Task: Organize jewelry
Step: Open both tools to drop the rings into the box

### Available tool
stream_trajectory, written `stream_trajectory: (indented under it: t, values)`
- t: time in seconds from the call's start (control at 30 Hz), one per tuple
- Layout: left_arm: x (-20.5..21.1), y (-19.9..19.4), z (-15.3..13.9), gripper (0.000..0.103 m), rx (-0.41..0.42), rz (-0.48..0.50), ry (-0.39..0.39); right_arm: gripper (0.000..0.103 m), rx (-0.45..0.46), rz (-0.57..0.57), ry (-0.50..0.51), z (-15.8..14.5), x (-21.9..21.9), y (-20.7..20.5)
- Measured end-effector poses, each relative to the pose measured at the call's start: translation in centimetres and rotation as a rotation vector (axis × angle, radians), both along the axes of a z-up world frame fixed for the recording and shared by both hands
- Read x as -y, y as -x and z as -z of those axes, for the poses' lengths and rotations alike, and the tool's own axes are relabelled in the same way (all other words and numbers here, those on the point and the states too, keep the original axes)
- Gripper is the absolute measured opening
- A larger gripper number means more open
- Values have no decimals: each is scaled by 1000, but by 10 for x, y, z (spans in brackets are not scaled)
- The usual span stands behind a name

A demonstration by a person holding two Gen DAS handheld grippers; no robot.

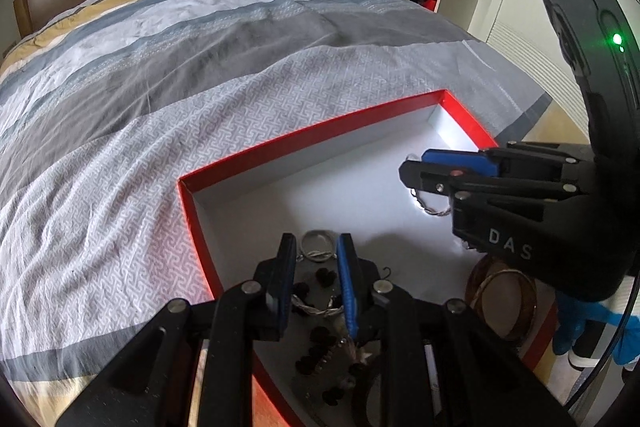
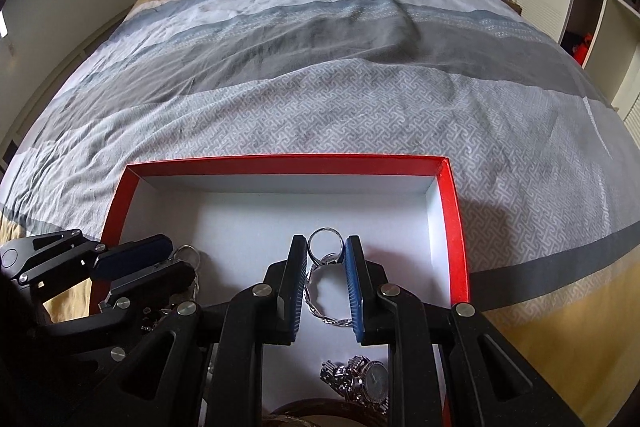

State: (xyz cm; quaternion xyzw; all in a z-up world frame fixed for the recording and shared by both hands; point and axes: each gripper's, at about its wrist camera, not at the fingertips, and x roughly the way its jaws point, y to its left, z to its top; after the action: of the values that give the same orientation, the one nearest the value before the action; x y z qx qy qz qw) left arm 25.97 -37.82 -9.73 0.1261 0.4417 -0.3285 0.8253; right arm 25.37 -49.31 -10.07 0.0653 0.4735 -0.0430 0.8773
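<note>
A shallow red box with a white inside lies on the bed, on the grey patterned cover.

Both tongs reach into the box from the near side. The right tongs point straight toward the far wall of the box, level and low over the white floor. Their jaws stand a narrow gap apart, and a silver ring on a twisted silver chain sits between them. I cannot tell if the pads really press it.

The left tongs are at the left near part of the box, also narrow, above another silver ring and some dark beads; contact is not clear.

Nearer to the right camera, a silver watch lies on the box floor. A brown bangle lies at the near right in the left view.
</note>
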Motion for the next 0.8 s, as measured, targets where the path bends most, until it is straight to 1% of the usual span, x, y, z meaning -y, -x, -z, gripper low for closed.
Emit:
stream_trajectory:
  t: [0.07, 0.13, 0.27, 0.4, 0.43, 0.57, 0.73, 0.8]
  values:
    - [-2, 2, -3, 30, 2, -6, 6, 23, -6, 5, -2, 0, 1, 1]
    - [-4, 5, -8, 33, 9, -12, 11, 24, -5, 8, 3, -2, 2, 5]
    - [-11, 14, -22, 33, 25, -23, 19, 24, 18, 23, -2, -13, 6, 19]
    - [-24, 30, -42, 36, 51, -55, 34, 25, 58, 41, -10, -34, 3, 41]
    - [-26, 33, -46, 38, 58, -62, 35, 27, 65, 43, -8, -38, 0, 46]
    - [-47, 55, -68, 39, 81, -107, 41, 33, 95, 35, -9, -59, -17, 70]
    - [-75, 84, -87, 40, 113, -151, 30, 46, 115, 11, -9, -77, -50, 100]
    - [-85, 95, -92, 41, 132, -163, 18, 47, 119, 3, -8, -82, -64, 112]
